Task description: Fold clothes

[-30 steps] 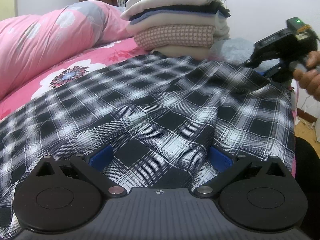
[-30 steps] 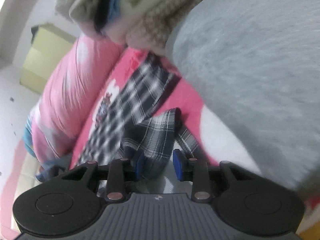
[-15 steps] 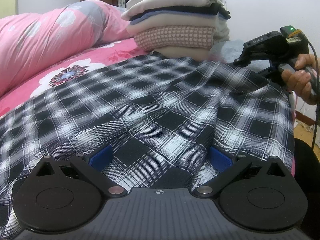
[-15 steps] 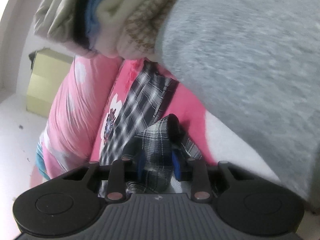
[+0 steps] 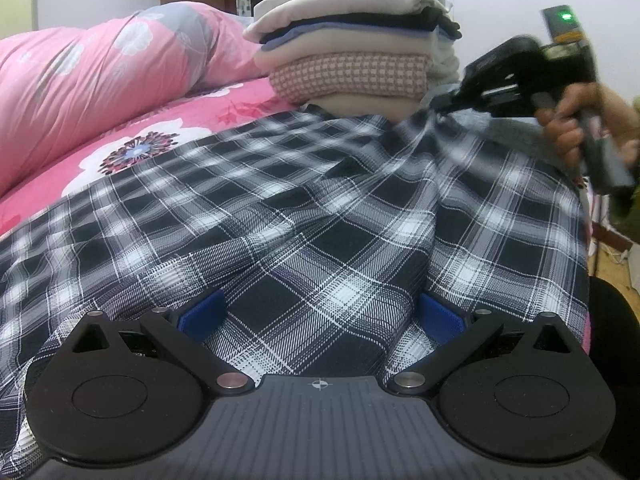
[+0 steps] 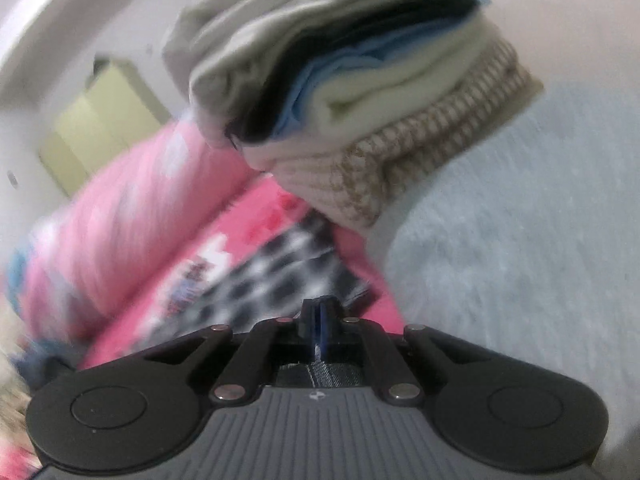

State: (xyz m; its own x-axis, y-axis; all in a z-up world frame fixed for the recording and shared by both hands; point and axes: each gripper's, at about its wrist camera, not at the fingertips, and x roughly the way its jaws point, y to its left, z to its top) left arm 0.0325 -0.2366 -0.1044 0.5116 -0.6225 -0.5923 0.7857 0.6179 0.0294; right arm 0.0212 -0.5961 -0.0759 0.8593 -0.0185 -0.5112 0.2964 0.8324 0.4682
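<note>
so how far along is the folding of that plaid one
Done: a stack of folded clothes sits at the far end of the bed. In hand: the right tongs have just closed, pinching the far corner of the plaid shirt, while the left tongs stand open over its near edge. Left: the shirt lies spread out, no fold made.

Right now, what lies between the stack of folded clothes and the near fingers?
In the left wrist view, only the plaid shirt spreads from the folded stack to the left fingers.

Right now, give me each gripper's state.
Left gripper: open, plaid shirt lying between its fingers.
Right gripper: just closed on the shirt's far corner.
</note>
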